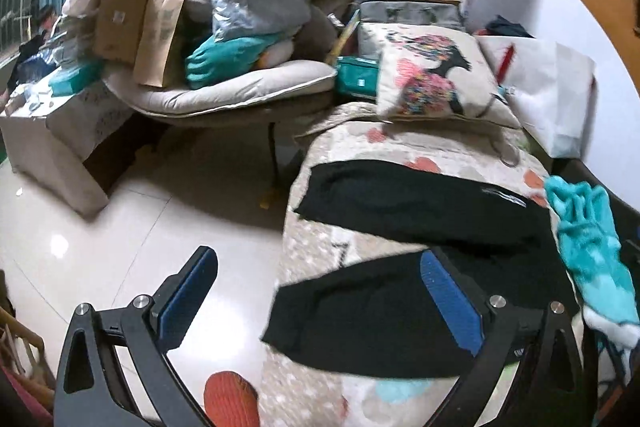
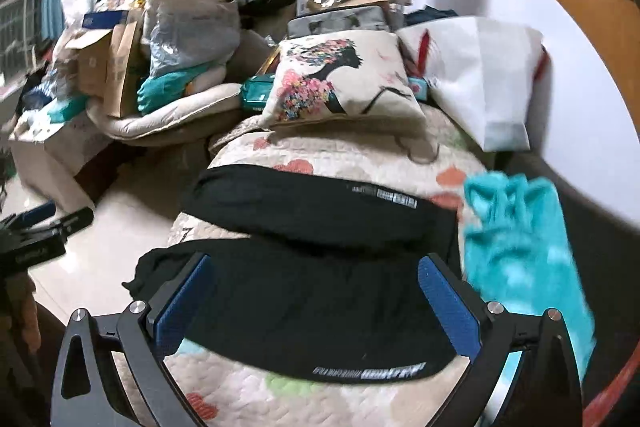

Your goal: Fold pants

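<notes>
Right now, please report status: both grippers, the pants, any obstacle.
Left gripper open, empty. Right gripper open, above the black pants. Pants spread on quilt, legs apart, unfolded. Turquoise fuzzy garment beside them.

Showing solid black: pants (image 2: 312,291) between the blue pads (image 2: 184,303). Lying beneath, cream quilt (image 2: 360,151) with coral blotches. Glowing turquoise rightward: fuzzy cloth (image 2: 524,239).

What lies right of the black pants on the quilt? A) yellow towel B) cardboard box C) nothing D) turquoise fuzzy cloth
D: a turquoise fuzzy cloth lies along the right edge of the black pants on the patterned quilt; the left wrist view shows it on that side too.
</notes>
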